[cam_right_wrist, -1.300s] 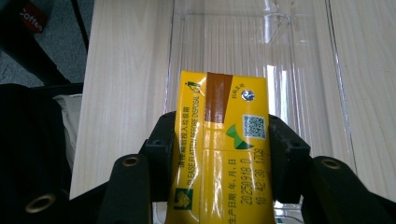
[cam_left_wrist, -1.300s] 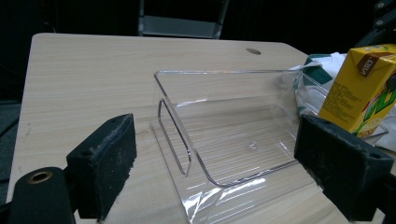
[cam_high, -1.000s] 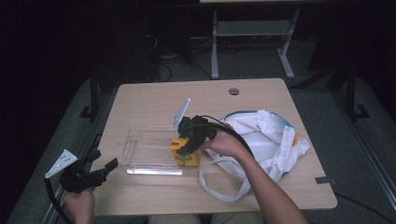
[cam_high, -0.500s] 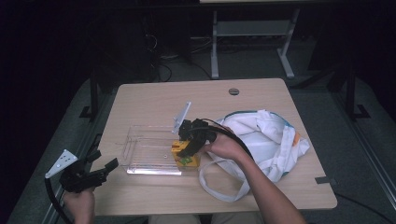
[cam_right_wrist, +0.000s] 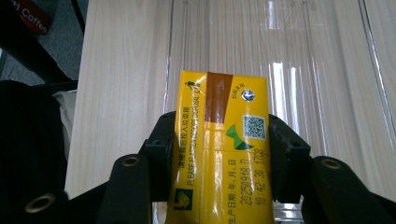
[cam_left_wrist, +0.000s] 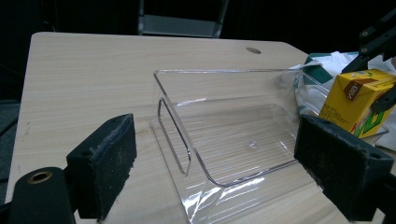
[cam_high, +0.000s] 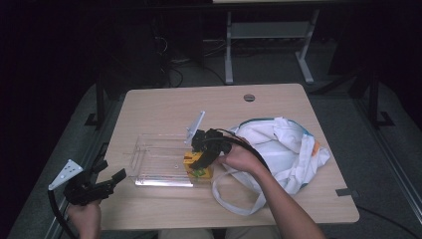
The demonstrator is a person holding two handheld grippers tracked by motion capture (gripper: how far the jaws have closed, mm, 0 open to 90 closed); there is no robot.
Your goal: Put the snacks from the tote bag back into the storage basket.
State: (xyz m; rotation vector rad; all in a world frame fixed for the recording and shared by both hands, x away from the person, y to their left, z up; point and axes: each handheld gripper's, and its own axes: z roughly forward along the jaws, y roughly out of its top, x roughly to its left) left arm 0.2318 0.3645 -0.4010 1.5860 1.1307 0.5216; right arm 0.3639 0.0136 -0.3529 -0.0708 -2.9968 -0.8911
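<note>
One small yellow-and-brown cardboard drink carton (cam_right_wrist: 223,154) is clamped between the two black jaws of the right gripper (cam_high: 203,154), which press on its two opposite sides. In the high view the carton (cam_high: 197,165) sits at the right end of the single clear plastic rectangular tray (cam_high: 159,162), low over or on the tray's floor; whether it touches the floor cannot be told. In the left gripper view it (cam_left_wrist: 358,101) stands slightly tilted at the tray's far right, just in front of the bag.

One light wooden table (cam_high: 159,107) carries everything. The tray (cam_left_wrist: 224,135) lies lengthwise across its middle, with one raised transparent flap (cam_high: 195,127) standing up at its right rear corner, just behind the right gripper. One white cloth bag with green and orange trim (cam_high: 283,149) lies crumpled to the right of the tray, its long white strap (cam_high: 234,196) looping toward the front edge, under the person's right forearm (cam_high: 278,199).

The left gripper (cam_high: 107,184) hovers at the table's front left corner, apart from the tray, jaws spread wide with nothing between them; its two black pads (cam_left_wrist: 105,163) frame the tray's near end.

One round dark hole (cam_high: 249,97) marks the tabletop's rear.
</note>
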